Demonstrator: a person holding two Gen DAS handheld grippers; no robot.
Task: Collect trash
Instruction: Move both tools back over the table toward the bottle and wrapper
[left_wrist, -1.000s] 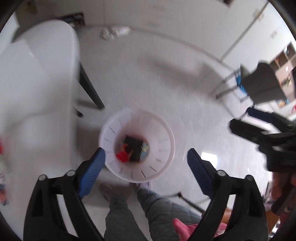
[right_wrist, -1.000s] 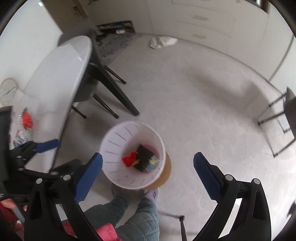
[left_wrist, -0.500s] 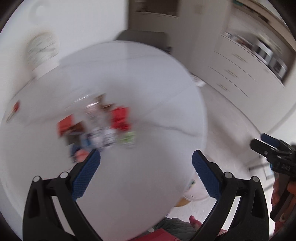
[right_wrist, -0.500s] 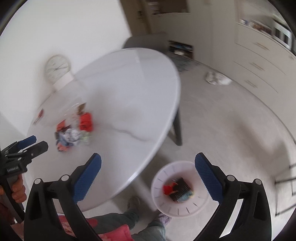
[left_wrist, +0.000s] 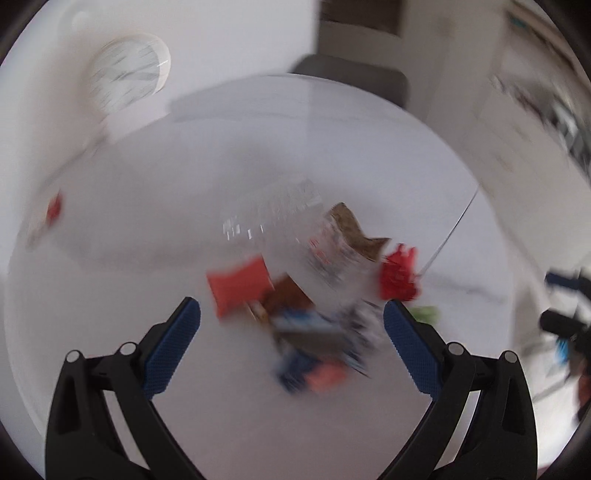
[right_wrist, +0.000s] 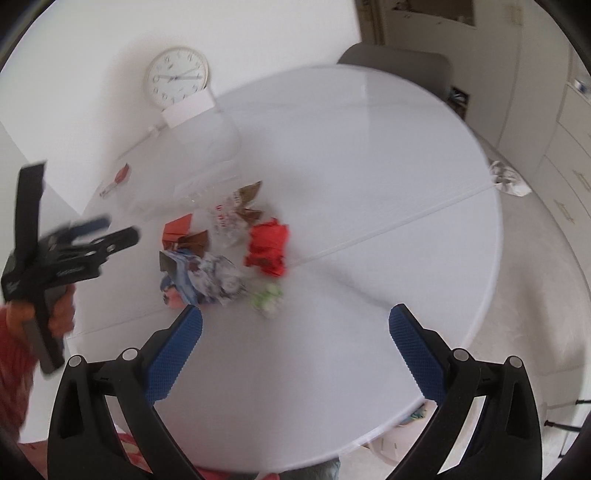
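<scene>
Both wrist cameras have been swung up from the white slotted wastebasket on the floor to the round white table (right_wrist: 369, 192), and the left view has been carried in closer over the litter.

A loose heap of trash is seen near the middle of the table: a crumpled red paper wrapper (right_wrist: 269, 246), a folded orange-red packet (right_wrist: 178, 229), a crushed blue-and-white foil bag (right_wrist: 201, 278), a small green-and-white wad (right_wrist: 266, 295) and a clear plastic sheet with brown scraps (right_wrist: 236, 210). All of it is lying on the tabletop; none has been lifted. The basket cannot be made out with certainty in the present views.

The left gripper (left_wrist: 291, 321) is held with its blue pads spread wide and nothing between them, poised just above the blue-and-white bag, though motion blur leaves the exact gap unclear. The right gripper (right_wrist: 295, 332) is likewise spread and empty, set back toward the near rim of the table, with the green-and-white wad nearest its reach.

The step in hand is judged to be the approach for a fresh pick. It is best done by slowing the left gripper, lowering the pads to straddle a single crumpled piece, and closing on its bulk rather than a thin edge, so that neighbouring wrappers are not dragged off the table.

A round white wall clock (right_wrist: 176, 75) is propped at the far side.
</scene>
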